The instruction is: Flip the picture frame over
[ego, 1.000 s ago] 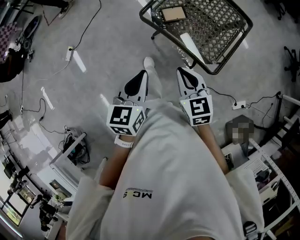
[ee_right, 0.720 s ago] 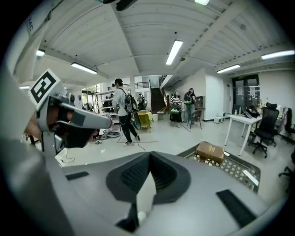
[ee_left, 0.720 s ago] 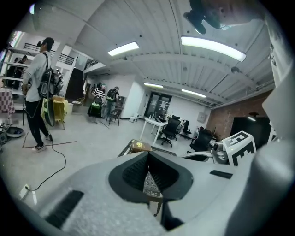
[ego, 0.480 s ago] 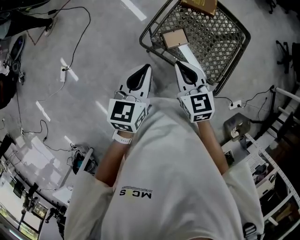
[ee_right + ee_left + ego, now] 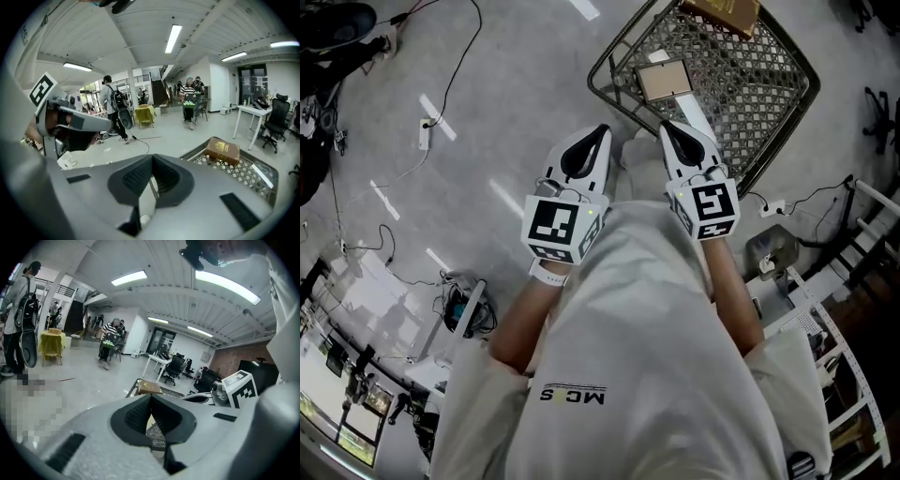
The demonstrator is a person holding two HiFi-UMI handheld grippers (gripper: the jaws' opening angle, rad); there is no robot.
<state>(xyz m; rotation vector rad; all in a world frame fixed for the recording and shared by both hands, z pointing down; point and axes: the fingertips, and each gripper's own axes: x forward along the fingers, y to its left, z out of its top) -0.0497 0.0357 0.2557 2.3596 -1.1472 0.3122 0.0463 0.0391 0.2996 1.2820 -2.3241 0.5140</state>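
The picture frame [image 5: 666,81], pale-edged with a brown middle, lies flat on the near part of a black wire-mesh table [image 5: 769,84]. My right gripper [image 5: 665,126] is shut and empty, with its tip just short of the frame, at the table's near rim. Level with it to the left, my left gripper [image 5: 602,130] is also shut and empty, over bare floor beside the table's corner. In the right gripper view a brown book [image 5: 222,151] lies on the mesh [image 5: 243,174]; the frame is hidden behind the jaws. The left gripper view shows the same book [image 5: 149,387].
The brown book [image 5: 719,11] lies at the table's far side. Cables and a power strip [image 5: 424,135] trail over the grey floor at left. White wire shelving [image 5: 853,366] stands at right. Several people, desks and office chairs [image 5: 177,367] are far off.
The mesh table and the frame have come closer to both grippers as the person stepped toward them. Both grippers stay shut and side by side.
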